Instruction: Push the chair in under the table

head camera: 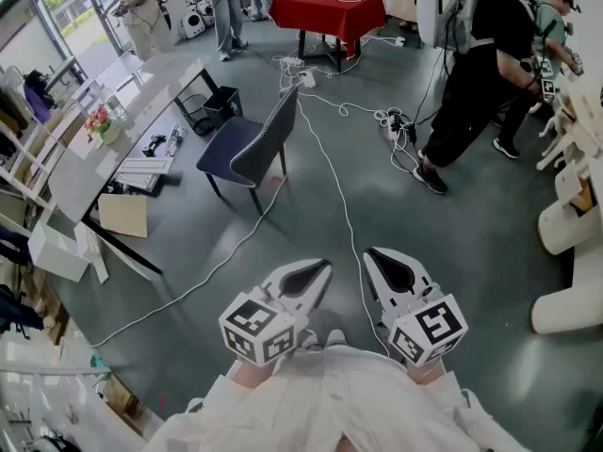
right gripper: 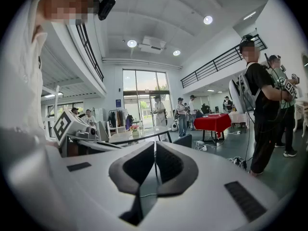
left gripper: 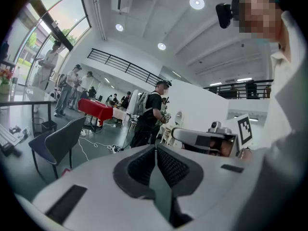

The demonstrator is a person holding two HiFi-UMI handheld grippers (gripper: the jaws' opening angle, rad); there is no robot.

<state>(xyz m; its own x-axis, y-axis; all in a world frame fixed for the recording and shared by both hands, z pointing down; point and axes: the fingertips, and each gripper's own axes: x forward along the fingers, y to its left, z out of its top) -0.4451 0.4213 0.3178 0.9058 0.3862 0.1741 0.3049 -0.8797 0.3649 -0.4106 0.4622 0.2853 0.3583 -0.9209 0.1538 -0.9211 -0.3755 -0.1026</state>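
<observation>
No legible text, labels, brands, numbers or signs in any view.

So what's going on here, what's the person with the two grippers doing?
A person stands holding the left gripper and right gripper close to the body, both shut and empty. The dark chair stands pulled out from the long white table on the left. There is open floor between the chair and the grippers, so the push has not begun. A bystander in black stands off to the right.
</observation>
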